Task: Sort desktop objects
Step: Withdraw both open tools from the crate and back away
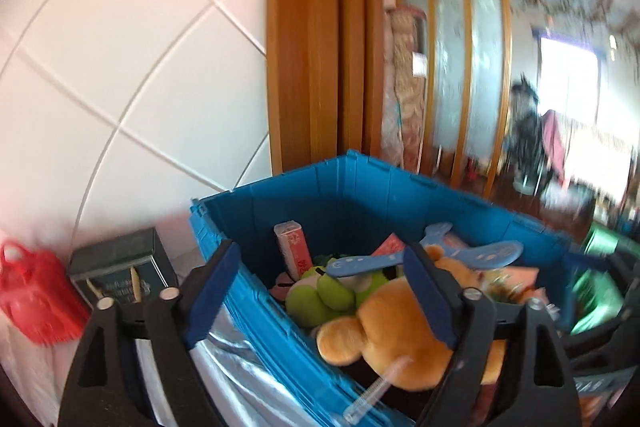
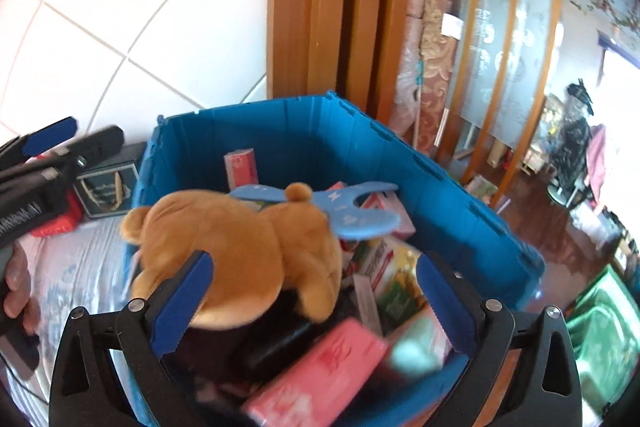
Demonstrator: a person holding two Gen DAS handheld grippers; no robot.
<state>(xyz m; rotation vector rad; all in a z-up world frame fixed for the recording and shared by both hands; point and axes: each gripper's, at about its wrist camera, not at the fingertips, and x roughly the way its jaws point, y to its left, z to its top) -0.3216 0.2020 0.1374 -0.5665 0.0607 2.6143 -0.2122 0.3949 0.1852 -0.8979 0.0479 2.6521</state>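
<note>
A blue plastic crate [image 1: 320, 195] [image 2: 280, 131] holds a heap of toys and cartons. On top lies an orange plush bear [image 1: 384, 327] [image 2: 240, 239] with a light-blue toy plane [image 1: 400, 259] [image 2: 352, 215] across it. A green plush [image 1: 320, 291] and a pink carton [image 2: 320, 367] lie among them. My left gripper [image 1: 320, 251] straddles the crate's near left wall, open and holding nothing. My right gripper [image 2: 314, 261] hangs wide open over the bear; its left pad overlaps the bear in the picture and its right pad stands apart. The left gripper [image 2: 76, 143] also shows at the far left of the right wrist view.
A red mesh bag [image 1: 36, 299] and a dark green box [image 1: 120, 267] stand left of the crate on a pale patterned cloth [image 2: 80, 279]. White tiled wall and a wooden door frame [image 1: 312, 47] rise behind. A green container [image 2: 600, 327] sits at the right.
</note>
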